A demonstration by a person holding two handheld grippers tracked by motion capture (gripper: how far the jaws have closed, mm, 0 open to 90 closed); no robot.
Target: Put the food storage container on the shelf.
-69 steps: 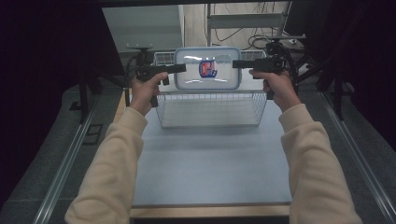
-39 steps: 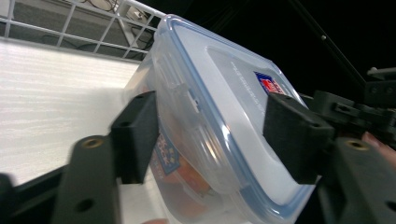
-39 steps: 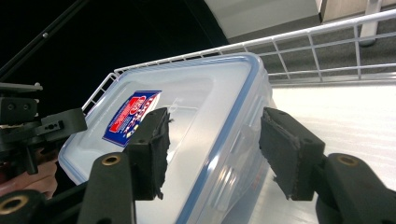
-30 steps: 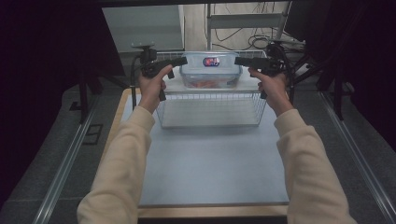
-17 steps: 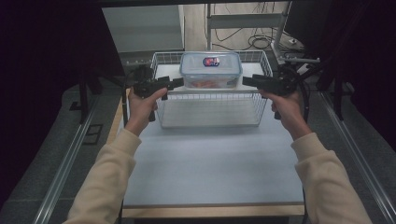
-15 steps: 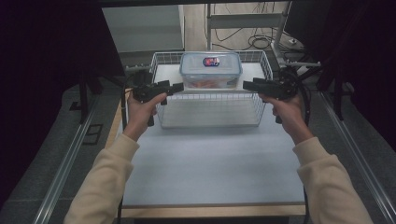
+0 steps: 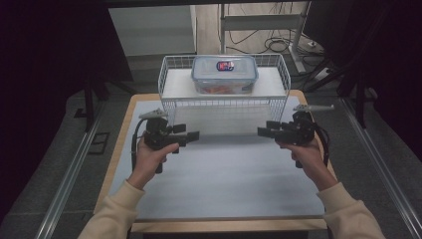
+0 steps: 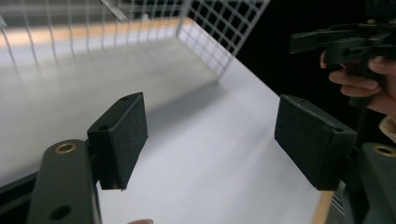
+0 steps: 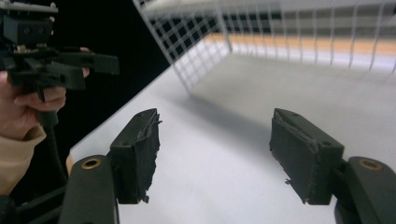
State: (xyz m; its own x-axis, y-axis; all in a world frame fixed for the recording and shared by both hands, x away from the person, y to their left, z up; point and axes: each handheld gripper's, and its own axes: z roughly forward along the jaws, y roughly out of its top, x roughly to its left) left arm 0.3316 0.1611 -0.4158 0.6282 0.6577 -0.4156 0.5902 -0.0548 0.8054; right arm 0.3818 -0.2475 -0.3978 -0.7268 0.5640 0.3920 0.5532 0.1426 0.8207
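Basket (image 7: 174,97): white wire, standing between my tongs and the box.
Box (image 7: 224,74): clear, blue-rimmed lid, on the basket's top.
Left tongs (image 7: 193,135): wide, empty.
Right tongs (image 7: 263,131): just opening, empty, over the counter (image 7: 224,174).

Cream long sleeves (image 7: 115,215); black two-jaw grippers (image 7: 195,135) with brass-ringed screw holes, grey three-cornered top plates (image 7: 153,114), trailing black cables (image 7: 134,144).

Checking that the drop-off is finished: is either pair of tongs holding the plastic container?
No: the plastic container sits in the wire basket, both tongs empty over the table.
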